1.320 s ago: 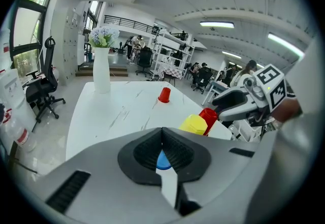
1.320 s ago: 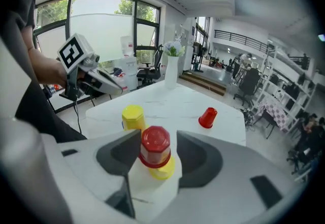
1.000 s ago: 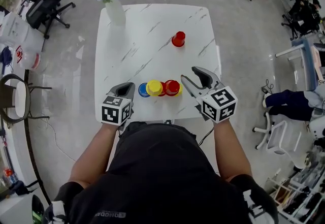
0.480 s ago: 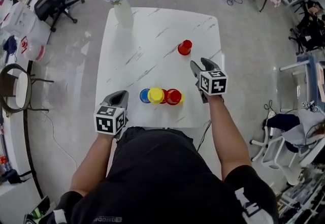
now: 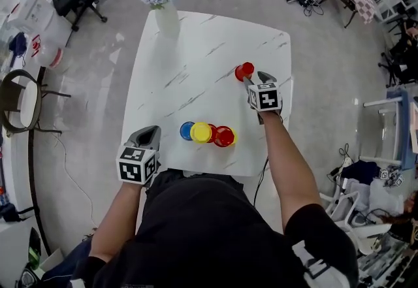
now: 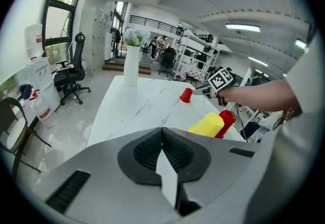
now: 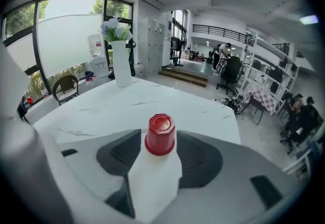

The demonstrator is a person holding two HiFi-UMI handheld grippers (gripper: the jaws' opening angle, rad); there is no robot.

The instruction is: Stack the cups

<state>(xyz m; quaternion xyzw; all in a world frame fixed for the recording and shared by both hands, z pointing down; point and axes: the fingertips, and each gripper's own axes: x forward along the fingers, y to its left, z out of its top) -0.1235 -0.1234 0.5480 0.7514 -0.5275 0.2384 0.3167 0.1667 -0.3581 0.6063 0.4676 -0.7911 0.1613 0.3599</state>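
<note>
In the upper right of the head view, the right gripper [image 5: 256, 79] has its jaws spread apart, with the lone red cup [image 7: 160, 135] standing upside down on the bench [image 5: 196, 51] between their tips. At lower left, the left gripper [image 5: 149, 134] has its jaws together and empty, near the blue cup [image 5: 187, 130], yellow cup [image 5: 200, 131] and second red cup [image 5: 224, 136].

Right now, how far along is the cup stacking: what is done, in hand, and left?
Done: nothing clear; the blue cup, yellow cup and near red cup cluster at the table's front, and nesting cannot be told. In hand: the right gripper has its jaws apart around the lone red cup, not clamped. Left: grasp it and stack everything; the left gripper sits shut.
</note>
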